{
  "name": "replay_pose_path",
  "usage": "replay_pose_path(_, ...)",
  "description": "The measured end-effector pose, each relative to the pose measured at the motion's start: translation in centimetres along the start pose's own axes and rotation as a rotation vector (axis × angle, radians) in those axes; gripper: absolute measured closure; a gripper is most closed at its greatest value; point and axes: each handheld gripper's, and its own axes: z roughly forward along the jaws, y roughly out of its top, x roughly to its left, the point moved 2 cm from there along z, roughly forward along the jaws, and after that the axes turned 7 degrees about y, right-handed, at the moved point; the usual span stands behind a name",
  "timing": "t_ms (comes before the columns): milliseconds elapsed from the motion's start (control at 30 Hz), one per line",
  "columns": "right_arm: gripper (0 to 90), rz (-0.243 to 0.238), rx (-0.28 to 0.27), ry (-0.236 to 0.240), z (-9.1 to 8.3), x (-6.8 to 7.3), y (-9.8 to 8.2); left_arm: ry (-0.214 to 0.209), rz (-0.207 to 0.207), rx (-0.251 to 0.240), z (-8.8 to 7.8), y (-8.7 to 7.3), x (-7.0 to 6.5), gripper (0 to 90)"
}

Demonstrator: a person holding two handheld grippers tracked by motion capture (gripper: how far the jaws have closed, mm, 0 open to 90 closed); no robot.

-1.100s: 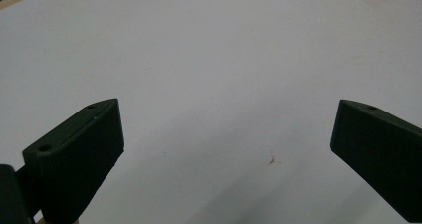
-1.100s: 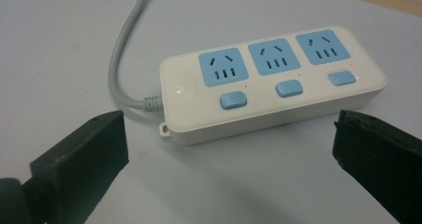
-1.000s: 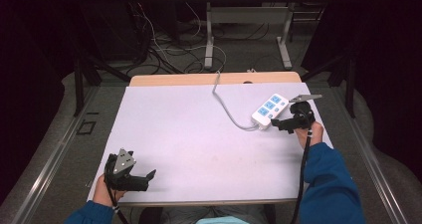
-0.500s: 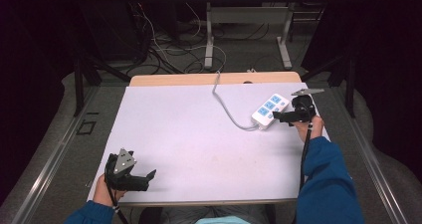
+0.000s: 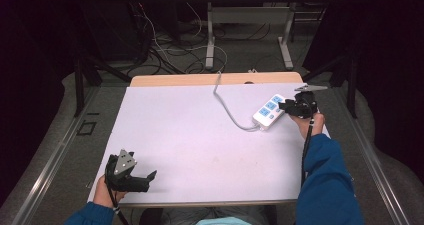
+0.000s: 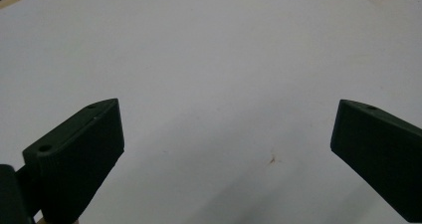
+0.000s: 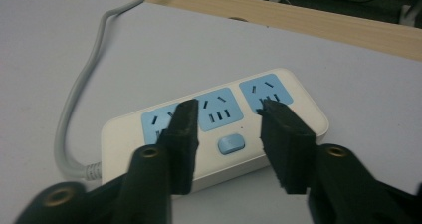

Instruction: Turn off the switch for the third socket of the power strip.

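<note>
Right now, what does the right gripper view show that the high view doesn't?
Right gripper view: the power strip with its blue switch and socket slots close up, and the right gripper, fingers just closed further, poised over them holding nothing. High view: the left gripper open near the table's front left corner, blue sleeves, floor cables. Both: the power strip, its grey cord, the white table.

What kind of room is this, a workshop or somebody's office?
Most likely a lab or recording room rather than an office: black curtains hang around a bare white table, loose cables trail over the floor behind it, and a white power strip lies on it.
</note>
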Motion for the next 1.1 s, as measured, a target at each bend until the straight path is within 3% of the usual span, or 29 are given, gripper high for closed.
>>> replay_pose_path(33, 67.2, 0.000, 0.000, 0.000, 0.0, 0.0, 0.0, -0.009, -0.001, 0.007, 0.0, 0.0, 0.0, 0.4)
replay_pose_path(67, 77.8, -0.006, 0.000, -0.008, 0.3, -0.1, -0.1, -0.001, 0.008, 0.004, 0.0, 0.0, 0.1, 0.4)
replay_pose_path(100, 77.8, -0.006, 0.000, -0.008, 0.3, -0.1, -0.1, -0.002, 0.007, 0.004, 0.0, 0.0, 0.0, 0.4)
replay_pose_path(133, 85.7, -0.007, 0.004, -0.029, 0.6, -0.3, -0.1, 0.001, 0.006, 0.000, 0.1, 0.0, 0.0, 0.4)
replay_pose_path(233, 90.0, 0.000, 0.005, -0.043, 0.7, -0.5, -0.2, 0.000, 0.008, 0.002, 0.1, 0.1, 0.1, 0.4)
replay_pose_path(700, 90.0, 0.019, 0.022, -0.147, 3.2, -2.1, -0.4, 0.002, 0.009, 0.001, 0.1, 0.1, 0.0, 0.4)
replay_pose_path(1100, 90.0, 0.014, 0.038, -0.215, 4.8, -2.2, -0.6, -0.003, 0.015, 0.008, 0.0, 0.0, 0.0, 0.4)
